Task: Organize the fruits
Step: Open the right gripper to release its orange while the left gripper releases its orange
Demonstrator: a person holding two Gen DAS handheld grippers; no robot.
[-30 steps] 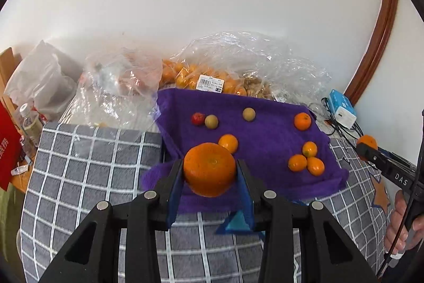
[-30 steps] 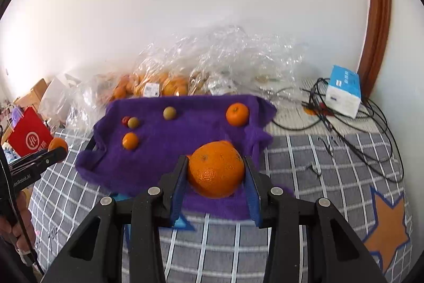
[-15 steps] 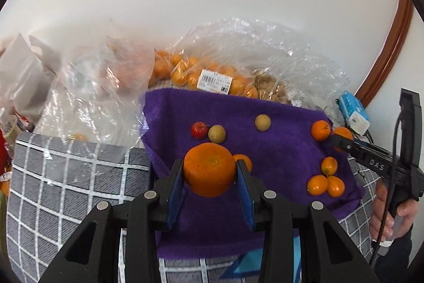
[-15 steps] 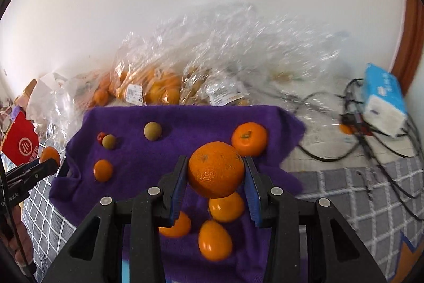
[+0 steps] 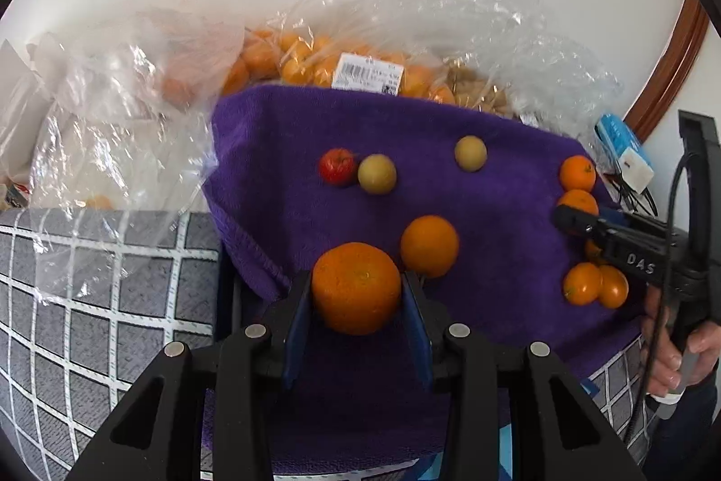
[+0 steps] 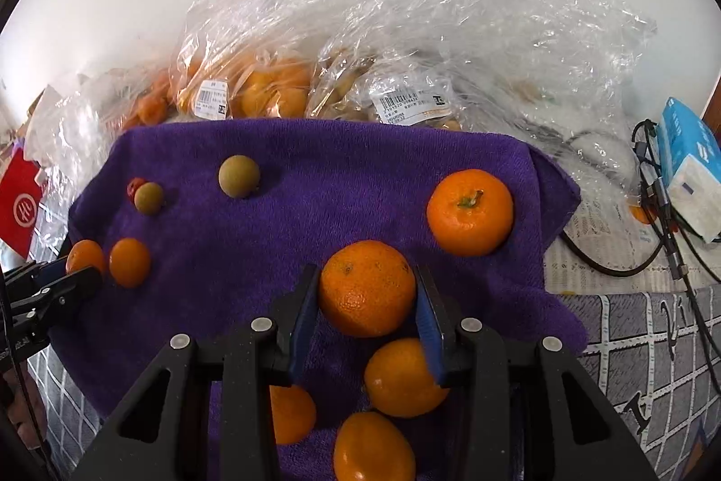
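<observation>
two hand-held grippers work over a purple towel [image 5: 495, 210] spread on a grey checked cover [image 5: 90, 278]. the left gripper [image 5: 356, 296] has its blue-padded jaws narrowed onto an orange [image 5: 356, 287], pads pressed against both sides, above the near left part of the towel. just right of and beyond it a loose orange [image 5: 429, 245] lies on the towel. farther back a small red fruit [image 5: 337, 165] touches a yellowish-green round fruit [image 5: 376, 173], and a second green fruit [image 5: 470, 153] sits apart to their right.

the right gripper [image 6: 367, 296] likewise has its jaws closed on a second orange [image 6: 367, 287], over the near right part of the towel. below and nearer than it lie three small oranges [image 6: 401, 377] close together. a stemmed mandarin [image 6: 470, 212] rests beyond, near the towel's right edge. in the left wrist view, a person's hand [image 5: 676, 350] grips that tool's handle at the right.

behind the towel, against a white wall, clear plastic bags [image 6: 405, 30] hold more oranges, with printed labels showing. a blue and white box [image 6: 689, 165] and dark cables [image 6: 653, 219] lie at the far right, and a red bag [image 6: 18, 206] at the far left.
</observation>
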